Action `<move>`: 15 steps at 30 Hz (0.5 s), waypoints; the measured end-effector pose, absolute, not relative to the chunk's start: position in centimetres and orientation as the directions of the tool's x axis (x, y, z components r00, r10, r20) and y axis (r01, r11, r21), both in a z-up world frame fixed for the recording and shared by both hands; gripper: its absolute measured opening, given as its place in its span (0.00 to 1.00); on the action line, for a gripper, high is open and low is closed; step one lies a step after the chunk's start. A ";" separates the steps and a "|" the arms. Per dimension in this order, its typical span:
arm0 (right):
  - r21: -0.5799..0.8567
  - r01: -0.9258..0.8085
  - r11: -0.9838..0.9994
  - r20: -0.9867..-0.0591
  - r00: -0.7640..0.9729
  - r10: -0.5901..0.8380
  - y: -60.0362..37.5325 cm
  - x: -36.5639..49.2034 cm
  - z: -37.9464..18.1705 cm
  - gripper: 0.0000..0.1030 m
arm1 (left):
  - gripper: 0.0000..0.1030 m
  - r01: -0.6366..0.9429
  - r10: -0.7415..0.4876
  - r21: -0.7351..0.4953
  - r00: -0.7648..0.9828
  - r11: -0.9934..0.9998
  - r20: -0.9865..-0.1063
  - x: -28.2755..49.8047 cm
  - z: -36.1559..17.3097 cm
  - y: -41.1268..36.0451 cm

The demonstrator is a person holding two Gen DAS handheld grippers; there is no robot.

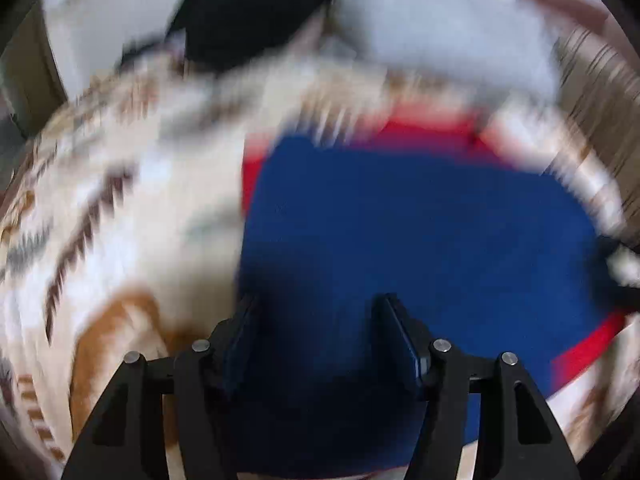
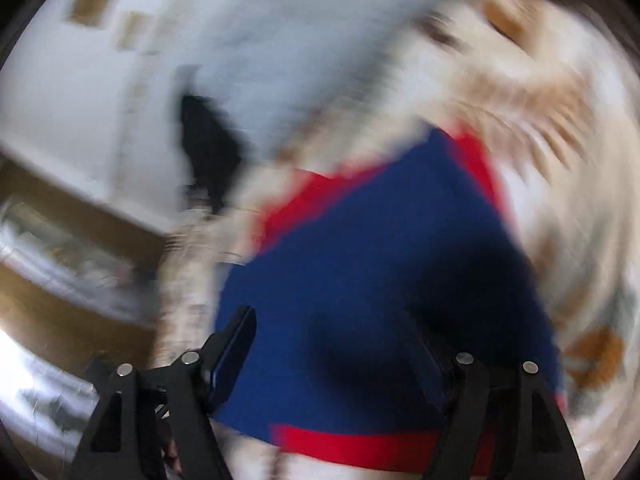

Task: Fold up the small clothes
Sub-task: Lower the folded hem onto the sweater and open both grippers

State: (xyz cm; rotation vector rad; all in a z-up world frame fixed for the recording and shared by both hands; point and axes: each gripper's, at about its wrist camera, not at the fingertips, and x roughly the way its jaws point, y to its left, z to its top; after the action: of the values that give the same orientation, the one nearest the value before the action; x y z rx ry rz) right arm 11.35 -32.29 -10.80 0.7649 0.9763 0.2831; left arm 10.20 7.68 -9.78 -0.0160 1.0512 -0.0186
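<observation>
A blue garment with red trim (image 1: 400,232) lies spread flat on a cream patterned blanket (image 1: 140,200); both views are smeared by motion. My left gripper (image 1: 316,304) hovers over the garment's near part with its jaws apart; only the blue cloth below shows in the gap. In the right wrist view the same blue garment (image 2: 360,260) fills the middle, a red band along its near edge. My right gripper (image 2: 332,320) stands above it, jaws wide, nothing pinched between the pads.
A black garment (image 1: 248,12) lies beyond the blanket on a white surface (image 1: 440,20); the black garment (image 2: 208,148) is at centre left in the right wrist view. Brown wooden furniture (image 2: 80,208) runs along the left there. The blanket (image 2: 560,120) stretches to the right.
</observation>
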 end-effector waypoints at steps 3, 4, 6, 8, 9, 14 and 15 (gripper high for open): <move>0.769 0.197 0.608 -0.583 0.606 0.540 -34.7 9.1 -11.5 0.62 | 0.62 -0.043 -0.037 -0.073 0.555 0.996 -0.831 8.9 -7.6 8.5; 0.746 0.185 0.640 -0.595 0.616 0.516 -34.6 8.3 -10.3 0.67 | 0.62 -0.043 -0.038 -0.075 0.562 0.996 -0.826 8.7 -7.2 8.4; 0.733 0.156 0.663 -0.593 0.623 0.509 -34.4 7.7 -9.2 0.73 | 0.63 -0.046 -0.021 -0.056 0.554 0.997 -0.832 8.7 -7.3 8.2; 0.753 0.147 0.642 -0.574 0.624 0.530 -34.5 7.2 -9.1 0.75 | 0.63 -0.053 -0.005 -0.036 0.507 0.998 -0.862 9.0 -8.7 8.2; 0.750 0.164 0.640 -0.582 0.624 0.522 -34.7 7.2 -9.6 0.76 | 0.64 -0.052 0.000 -0.030 0.495 0.998 -0.869 8.9 -9.2 8.1; 0.747 0.231 0.624 -0.611 0.608 0.506 -35.8 6.9 -10.5 0.77 | 0.69 -0.057 0.019 -0.011 0.504 0.998 -0.864 8.8 -9.3 8.1; 0.748 0.196 0.634 -0.597 0.617 0.513 -35.4 7.3 -9.2 0.77 | 0.70 -0.061 0.017 -0.015 0.502 0.998 -0.864 8.7 -9.3 8.1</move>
State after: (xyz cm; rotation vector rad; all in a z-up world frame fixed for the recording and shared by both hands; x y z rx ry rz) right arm 7.28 -35.41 -9.24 0.8935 0.9153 0.2135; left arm 8.70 8.12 -9.33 -0.0457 1.0435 0.0474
